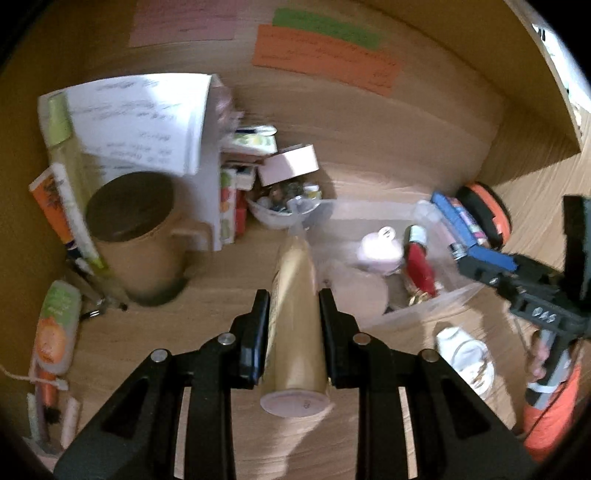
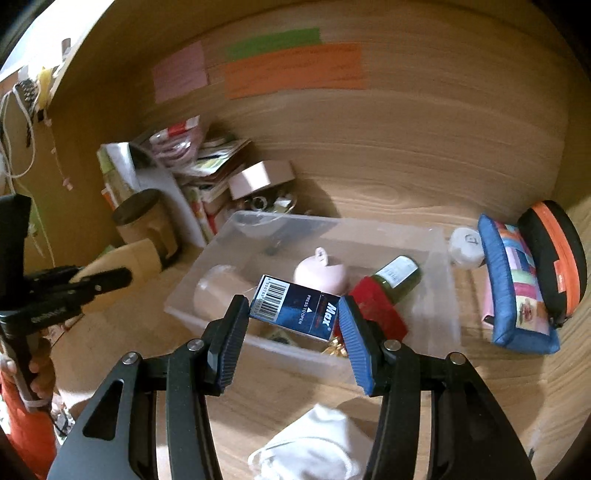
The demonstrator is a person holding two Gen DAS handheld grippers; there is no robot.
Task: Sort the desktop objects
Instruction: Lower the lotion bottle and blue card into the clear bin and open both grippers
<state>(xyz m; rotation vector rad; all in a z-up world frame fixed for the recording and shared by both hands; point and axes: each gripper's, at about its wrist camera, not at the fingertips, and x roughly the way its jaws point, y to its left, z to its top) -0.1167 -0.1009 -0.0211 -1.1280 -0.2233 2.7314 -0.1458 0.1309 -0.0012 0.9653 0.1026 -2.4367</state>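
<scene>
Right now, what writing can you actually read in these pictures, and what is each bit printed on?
"Max": on the dark blue box held in the right gripper.
"PRESS TO OPEN": same box, beside a small arrow.
Barcode digits on that box: too small to read.
Handwriting on the white paper, pink note, green note and orange note: blurred.
Label on the green bottle: unreadable.
Print on the gold tube in the left gripper: unreadable.

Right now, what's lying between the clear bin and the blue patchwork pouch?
In the right wrist view, a small round white case sits on the desk between the clear bin and the blue patchwork pouch.
</scene>
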